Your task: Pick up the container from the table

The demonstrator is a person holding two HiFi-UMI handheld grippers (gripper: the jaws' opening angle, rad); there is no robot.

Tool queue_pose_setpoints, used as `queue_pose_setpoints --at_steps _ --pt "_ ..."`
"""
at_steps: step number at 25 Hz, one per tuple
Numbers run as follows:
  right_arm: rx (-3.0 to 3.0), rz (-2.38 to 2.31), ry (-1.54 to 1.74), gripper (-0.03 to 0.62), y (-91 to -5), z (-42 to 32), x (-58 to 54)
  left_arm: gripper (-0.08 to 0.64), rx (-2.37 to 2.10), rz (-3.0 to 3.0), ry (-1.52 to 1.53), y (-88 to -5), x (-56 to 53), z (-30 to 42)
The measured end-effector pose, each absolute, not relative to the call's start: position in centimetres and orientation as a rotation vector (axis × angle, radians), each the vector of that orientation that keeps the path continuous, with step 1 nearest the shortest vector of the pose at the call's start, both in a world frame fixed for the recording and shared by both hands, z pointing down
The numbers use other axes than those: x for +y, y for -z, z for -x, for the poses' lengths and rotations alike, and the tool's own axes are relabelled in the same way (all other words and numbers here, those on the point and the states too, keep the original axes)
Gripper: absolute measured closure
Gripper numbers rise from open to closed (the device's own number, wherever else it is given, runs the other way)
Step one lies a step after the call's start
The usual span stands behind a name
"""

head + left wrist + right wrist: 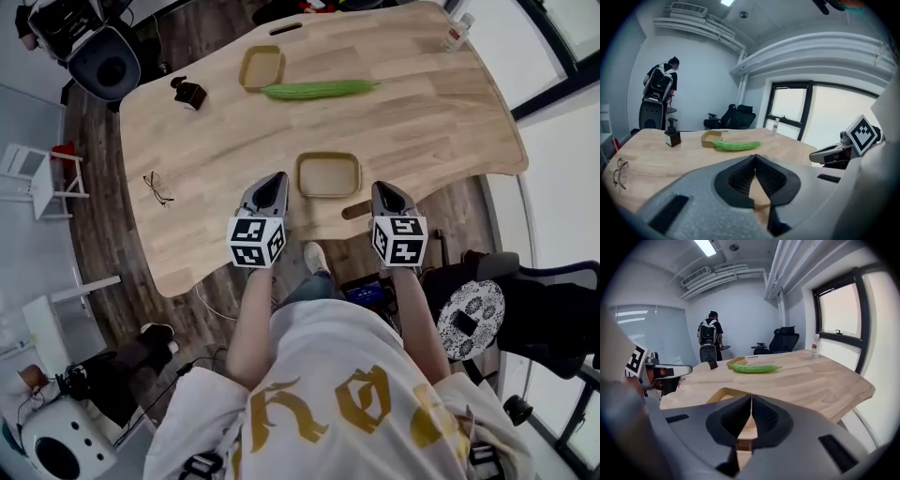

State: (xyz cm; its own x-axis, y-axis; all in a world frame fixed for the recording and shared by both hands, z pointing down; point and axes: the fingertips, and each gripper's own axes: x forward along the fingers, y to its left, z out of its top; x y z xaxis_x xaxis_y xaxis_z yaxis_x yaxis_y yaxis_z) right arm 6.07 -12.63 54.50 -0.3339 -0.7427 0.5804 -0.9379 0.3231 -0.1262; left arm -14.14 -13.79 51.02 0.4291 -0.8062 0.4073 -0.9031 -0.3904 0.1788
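A shallow tan rectangular container (329, 175) lies near the wooden table's (422, 112) front edge; its rim (723, 393) peeks out in the right gripper view. A second tan container (261, 67) (711, 138) (736, 362) sits farther back beside a long green gourd (319, 89) (737, 146) (754, 368). My left gripper (273, 184) (755, 157) hangs just left of the near container, jaws shut and empty. My right gripper (384, 192) (751, 397) hangs just right of it, also shut on nothing. Neither touches the container.
A black pump dispenser (189, 93) (672, 135) and a pair of glasses (157, 187) (618, 171) lie on the table's left side. A clear bottle (457, 34) (815, 346) stands at the far right corner. Office chairs (525, 314) and a person (709, 341) surround the table.
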Motion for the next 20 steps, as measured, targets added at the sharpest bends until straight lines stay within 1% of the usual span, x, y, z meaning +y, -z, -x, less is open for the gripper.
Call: queue_pose_setpoints --at_steps 10,17,19,20 --pt "-2.142 -1.449 -0.726 0.578 -56.0 -5.7 -16.4 0.549 -1.425 -2.262 -0.402 -53.4 -18.3 13.9" --pt "-2.103 -1.363 -0.812 0.577 -58.7 -4.9 -17.3 0.548 -1.348 -2.141 -0.484 -58.2 -18.1 14.3" --pt "-2.081 -1.36 -0.856 0.577 -60.0 -5.0 -17.0 0.524 -1.298 -2.116 -0.489 -59.4 -17.7 13.9" --pt "-2.071 -1.359 -0.883 0.577 -60.6 -5.0 -16.9 0.481 -1.274 -2.098 -0.488 -60.0 -17.6 13.8"
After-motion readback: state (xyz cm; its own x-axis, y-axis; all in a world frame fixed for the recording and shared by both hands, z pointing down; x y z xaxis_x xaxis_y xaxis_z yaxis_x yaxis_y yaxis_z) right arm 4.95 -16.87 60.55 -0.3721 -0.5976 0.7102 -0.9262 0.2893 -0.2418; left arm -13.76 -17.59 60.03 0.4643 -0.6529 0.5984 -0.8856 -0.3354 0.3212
